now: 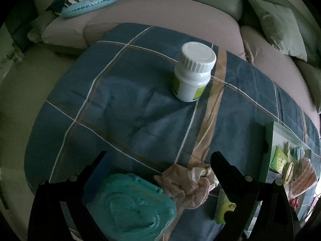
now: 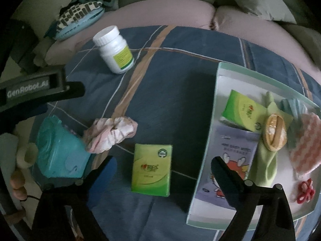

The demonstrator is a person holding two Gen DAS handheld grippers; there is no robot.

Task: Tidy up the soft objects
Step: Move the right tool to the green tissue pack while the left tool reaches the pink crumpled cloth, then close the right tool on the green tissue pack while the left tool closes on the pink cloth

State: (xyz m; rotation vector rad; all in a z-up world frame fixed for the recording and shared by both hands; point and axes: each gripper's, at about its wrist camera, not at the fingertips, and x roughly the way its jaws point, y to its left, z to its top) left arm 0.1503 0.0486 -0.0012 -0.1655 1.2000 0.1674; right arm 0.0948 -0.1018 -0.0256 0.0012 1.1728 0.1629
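On the blue plaid bedding, my left gripper (image 1: 158, 160) stands open over a teal wet-wipe pack (image 1: 130, 204) and a crumpled pink scrunchie (image 1: 184, 184), neither pressed by its fingers. My right gripper (image 2: 163, 164) is open above a green tissue pack (image 2: 151, 170) that lies flat between its fingers, apart from both. The scrunchie (image 2: 110, 134) and teal pack (image 2: 60, 152) lie to its left. The pale tray (image 2: 217, 100) at right holds a second green tissue pack (image 2: 242, 110), a purple wipes pack (image 2: 230, 160), a green cloth (image 2: 266, 160) and a pink cloth (image 2: 305, 140).
A white pill bottle (image 1: 192, 74) stands upright mid-bedding, also seen as the bottle (image 2: 114, 50) at upper left. The left gripper's housing (image 2: 30, 89) reaches in from the left. A red scrunchie (image 2: 305, 190) and tape roll (image 2: 274, 132) lie in the tray. Sofa cushions (image 1: 140, 12) lie beyond.
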